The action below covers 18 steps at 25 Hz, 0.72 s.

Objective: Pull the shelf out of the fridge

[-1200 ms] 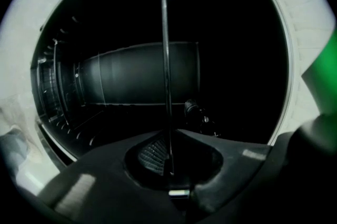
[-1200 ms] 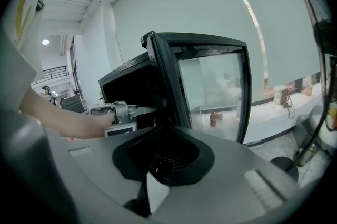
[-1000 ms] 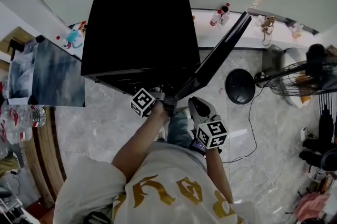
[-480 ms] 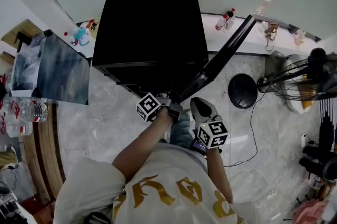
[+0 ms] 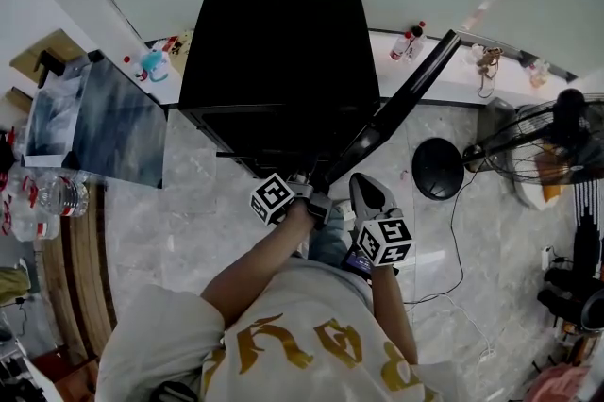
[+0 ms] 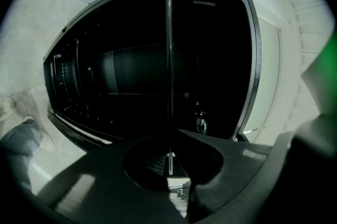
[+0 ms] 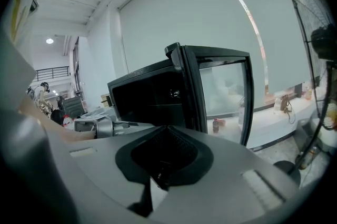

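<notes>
The black fridge (image 5: pixel 274 51) stands against the wall with its glass door (image 5: pixel 396 103) swung open to the right. My left gripper (image 5: pixel 302 180) is at the fridge's open front. In the left gripper view the shelf (image 6: pixel 168 60) shows edge-on as a thin line running from the dark interior into my left gripper (image 6: pixel 169 168), which is shut on its near edge. My right gripper (image 5: pixel 363 188) hangs back beside the door's lower end, touching nothing. The right gripper view shows my right gripper (image 7: pixel 158 175) shut and empty, with the fridge (image 7: pixel 147 97) and door (image 7: pixel 221 91) ahead.
A floor fan (image 5: pixel 557 145) and a round black base (image 5: pixel 437 169) stand right of the door, with a cable (image 5: pixel 453 230) on the marble floor. Bottles (image 5: pixel 408 40) sit on the wall ledge. A grey panel (image 5: pixel 113 131) and water bottles (image 5: pixel 57 197) are left.
The head view has drifted, so the fridge sits further right and lower in the picture. Both grippers keep nearly the same places relative to the fridge front.
</notes>
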### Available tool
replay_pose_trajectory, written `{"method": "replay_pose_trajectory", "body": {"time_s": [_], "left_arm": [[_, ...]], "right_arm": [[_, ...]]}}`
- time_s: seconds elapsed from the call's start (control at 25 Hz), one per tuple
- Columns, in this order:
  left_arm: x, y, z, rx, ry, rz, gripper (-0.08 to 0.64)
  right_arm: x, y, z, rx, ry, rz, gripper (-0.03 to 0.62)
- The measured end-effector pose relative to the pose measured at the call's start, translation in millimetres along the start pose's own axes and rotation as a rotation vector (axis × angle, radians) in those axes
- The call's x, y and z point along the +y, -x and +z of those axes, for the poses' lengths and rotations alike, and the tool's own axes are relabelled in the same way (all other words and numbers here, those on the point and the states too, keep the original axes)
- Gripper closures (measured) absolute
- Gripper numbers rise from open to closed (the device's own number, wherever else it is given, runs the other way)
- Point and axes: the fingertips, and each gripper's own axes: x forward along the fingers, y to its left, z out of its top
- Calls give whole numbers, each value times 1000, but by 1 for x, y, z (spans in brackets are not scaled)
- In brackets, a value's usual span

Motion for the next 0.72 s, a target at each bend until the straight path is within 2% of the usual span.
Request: {"method": "replay_pose_trajectory", "body": {"time_s": [0.48,0.72], "left_arm": [[1,4,-2,15,6,2,539],[0,4,-2,18,1,1,540]], "right_arm": [[6,-3,0,6,8,-1,581],[-1,-4,0,17,13,-32,581]]}}
